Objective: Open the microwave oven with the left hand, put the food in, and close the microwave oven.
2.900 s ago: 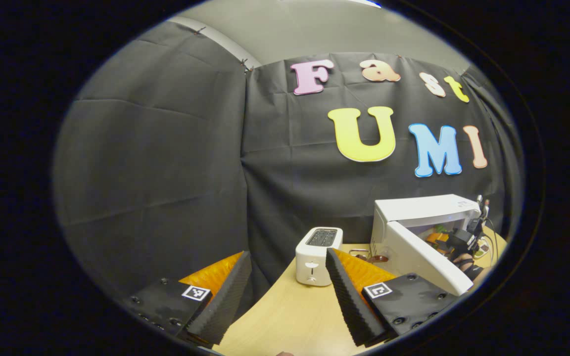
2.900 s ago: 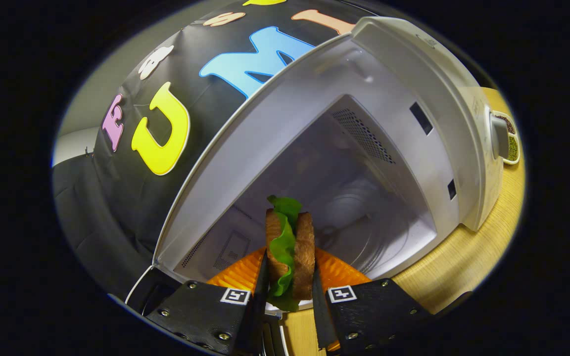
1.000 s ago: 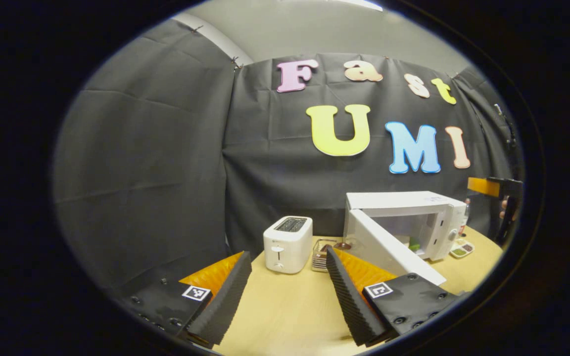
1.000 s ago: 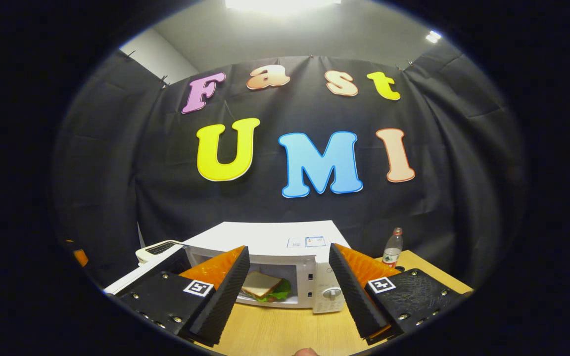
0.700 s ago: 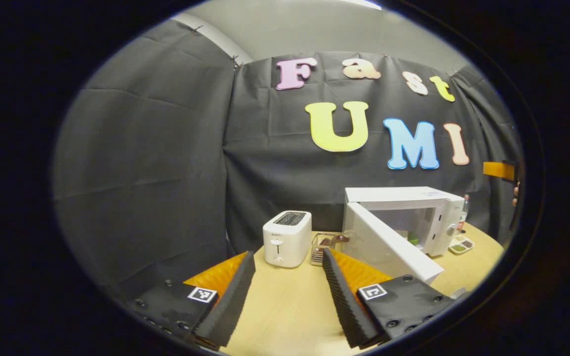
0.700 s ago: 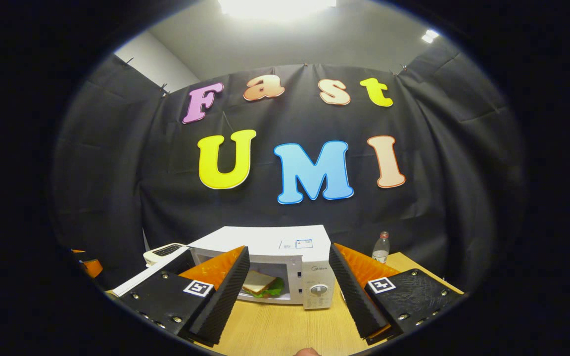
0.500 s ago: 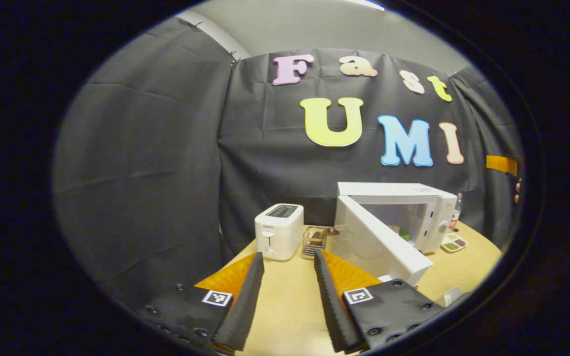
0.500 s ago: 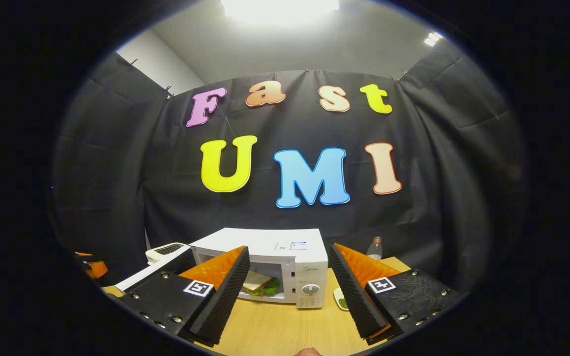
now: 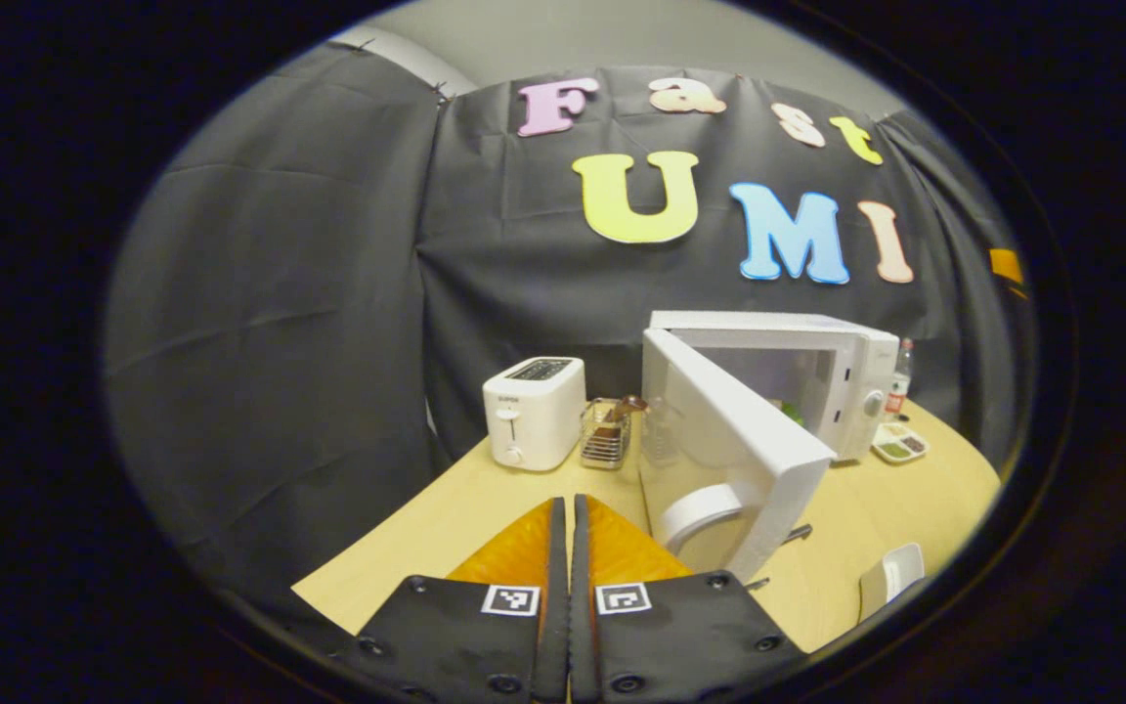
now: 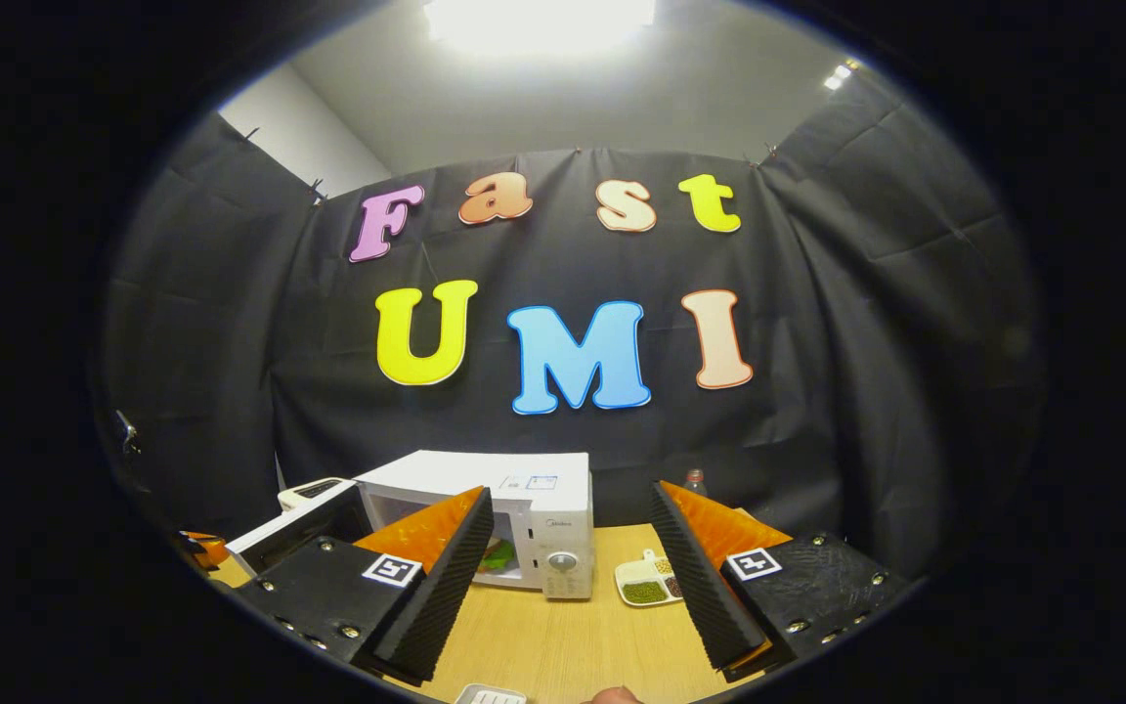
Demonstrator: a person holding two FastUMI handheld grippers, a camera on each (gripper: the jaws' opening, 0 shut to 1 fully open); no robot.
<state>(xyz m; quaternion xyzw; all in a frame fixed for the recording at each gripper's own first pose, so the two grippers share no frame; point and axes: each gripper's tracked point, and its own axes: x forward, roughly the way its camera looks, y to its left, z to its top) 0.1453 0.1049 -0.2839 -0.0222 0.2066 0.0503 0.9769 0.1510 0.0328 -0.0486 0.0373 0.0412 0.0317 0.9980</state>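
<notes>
While the microwave [image 9: 846, 376] door [image 9: 719, 460] hangs ajar, food [image 10: 499, 554] rests inside. Left gripper [image 9: 568, 548]: jaws pressed together, empty, behind the door, likely set to push it closed. Right gripper [image 10: 568, 562]: jaws apart, empty, drawn clear.

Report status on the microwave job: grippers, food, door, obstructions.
Left gripper shut, empty, facing the microwave door. Right gripper open, empty, back from the microwave. Door open; food inside. Nothing seen blocking the door's swing.
</notes>
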